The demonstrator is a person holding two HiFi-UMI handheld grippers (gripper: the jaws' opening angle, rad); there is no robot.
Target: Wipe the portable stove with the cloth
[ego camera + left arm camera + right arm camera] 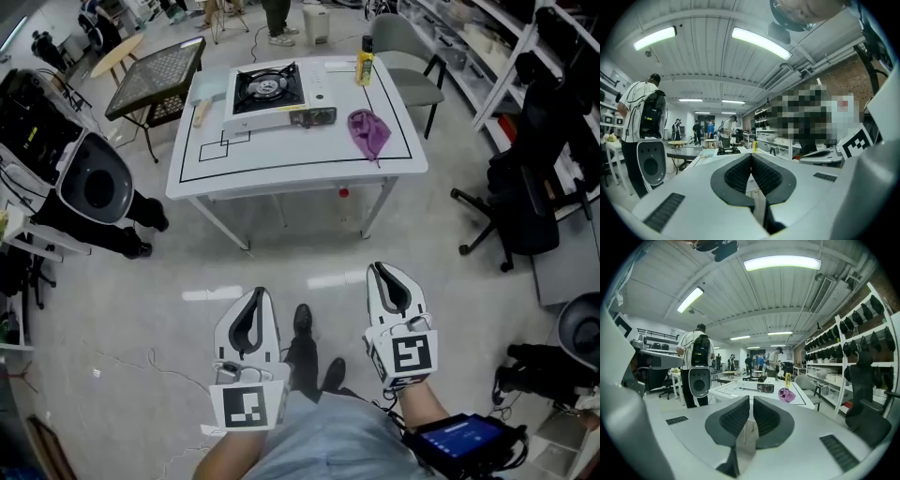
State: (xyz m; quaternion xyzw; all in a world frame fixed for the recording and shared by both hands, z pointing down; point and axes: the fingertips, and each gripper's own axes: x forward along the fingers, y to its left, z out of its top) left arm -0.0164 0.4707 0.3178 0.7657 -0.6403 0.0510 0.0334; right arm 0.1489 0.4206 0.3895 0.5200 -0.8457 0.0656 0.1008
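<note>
White table (281, 169) bears a yellow bottle (365, 62) at its far right corner; grey chair (412, 70) just beyond, dark mesh-top table (159, 75) at left, black office chair (525, 202) at right.

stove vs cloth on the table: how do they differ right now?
The portable stove is a rigid, pale box with a black burner; the cloth is purple and crumpled in a heap. The stove is much larger than the cloth. The stove sits mid-table toward the far edge; the cloth lies to its right. Both rest on the white table.
</note>
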